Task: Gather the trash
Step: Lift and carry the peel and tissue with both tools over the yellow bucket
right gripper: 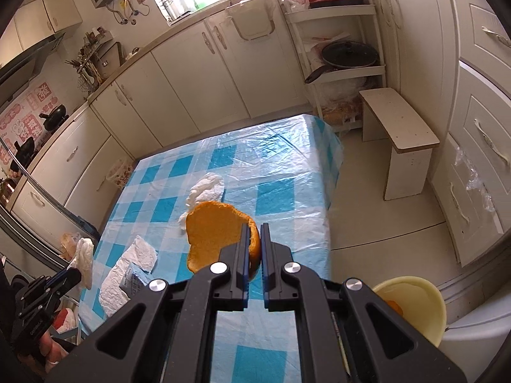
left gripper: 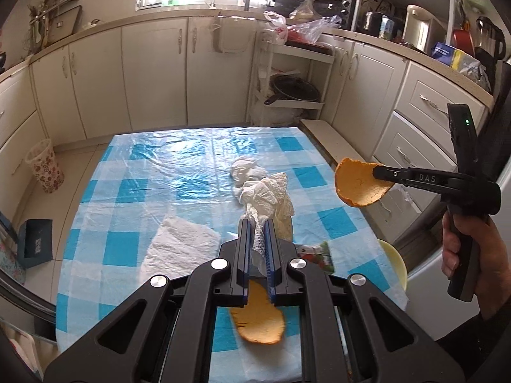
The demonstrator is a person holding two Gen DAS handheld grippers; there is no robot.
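Observation:
My left gripper (left gripper: 257, 223) is shut on a crumpled white paper towel (left gripper: 268, 198) and holds it above the blue checked table (left gripper: 153, 172). My right gripper (right gripper: 255, 228) is shut on a piece of orange peel (right gripper: 214, 234), held up over the table's right edge; it also shows in the left wrist view (left gripper: 359, 186). A second orange peel (left gripper: 260, 319) lies on the table under my left gripper. A crumpled tissue (left gripper: 244, 169) lies mid-table. A flat paper towel (left gripper: 179, 245) lies to the left. A pale yellow bowl (right gripper: 415, 306) holding a bit of peel stands off the table's right front corner.
A small wrapper (left gripper: 316, 255) lies near the table's right edge, and a blue packet (right gripper: 132, 279) rests on the flat towel. A floral waste basket (left gripper: 44, 166) stands on the floor at left. A low stool (right gripper: 399, 137) and cabinets stand to the right.

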